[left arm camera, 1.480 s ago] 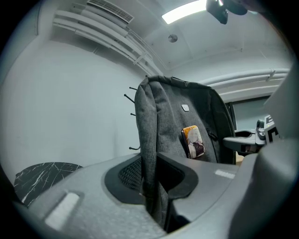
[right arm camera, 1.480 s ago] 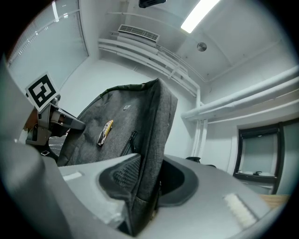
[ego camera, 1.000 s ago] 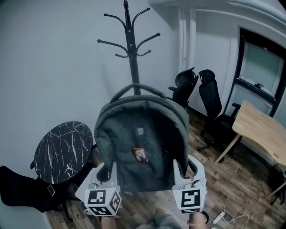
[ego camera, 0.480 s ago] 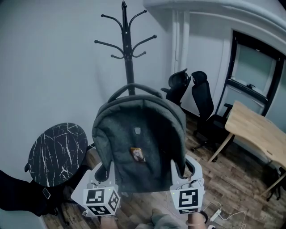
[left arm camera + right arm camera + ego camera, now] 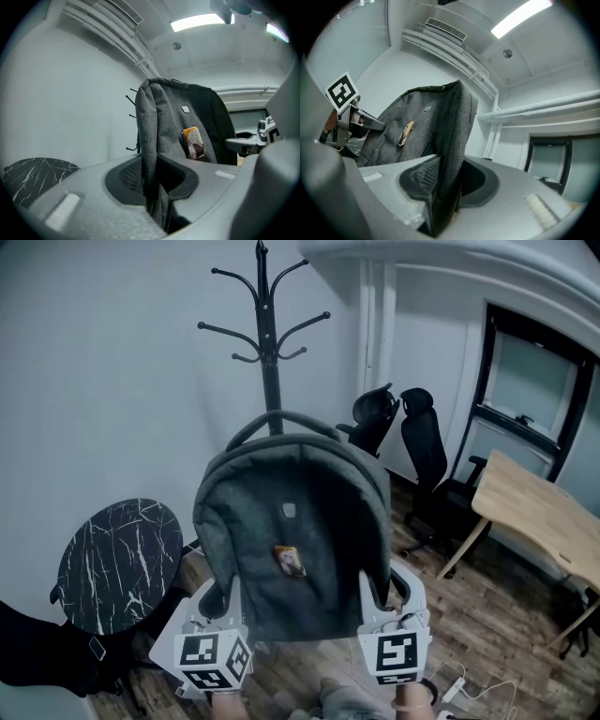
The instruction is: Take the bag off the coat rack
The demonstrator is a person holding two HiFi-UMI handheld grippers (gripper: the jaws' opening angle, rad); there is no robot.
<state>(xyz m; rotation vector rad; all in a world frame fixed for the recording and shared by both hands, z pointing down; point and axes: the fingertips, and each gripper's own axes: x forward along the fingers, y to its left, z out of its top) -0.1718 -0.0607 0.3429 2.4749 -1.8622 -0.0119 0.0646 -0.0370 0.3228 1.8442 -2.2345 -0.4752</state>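
Holding the grey backpack (image 5: 291, 549) up by its two lower sides, the person has kept the same grip as a second ago. The backpack has not slipped or turned. Only the room looks a bit shifted: the coat rack (image 5: 271, 362) and the round table (image 5: 117, 563) now sit a little more to the left in the head view. In the last half second almost nothing changed.

The backpack is off the coat rack. It is in the air in front of the pole, lower than the hooks (image 5: 310, 325). Its curved top handle (image 5: 281, 418) stands free and touches no hook.

The left gripper (image 5: 222, 604) pinches the backpack's left edge. In the left gripper view its jaws are squeezed narrow on a fold of the grey cloth. The right gripper (image 5: 389, 594) pinches the right edge the same way, with the cloth tight between its jaws.

The backpack looks closed, so what is inside cannot be seen. One small yellow tag (image 5: 290, 562) sits on its front.

Counting things, there is one backpack, one coat rack with six hooks showing, and one round table with a black marble top. There are also two black office chairs (image 5: 373, 423) by the wall, one wooden desk (image 5: 534, 512), and two grippers.
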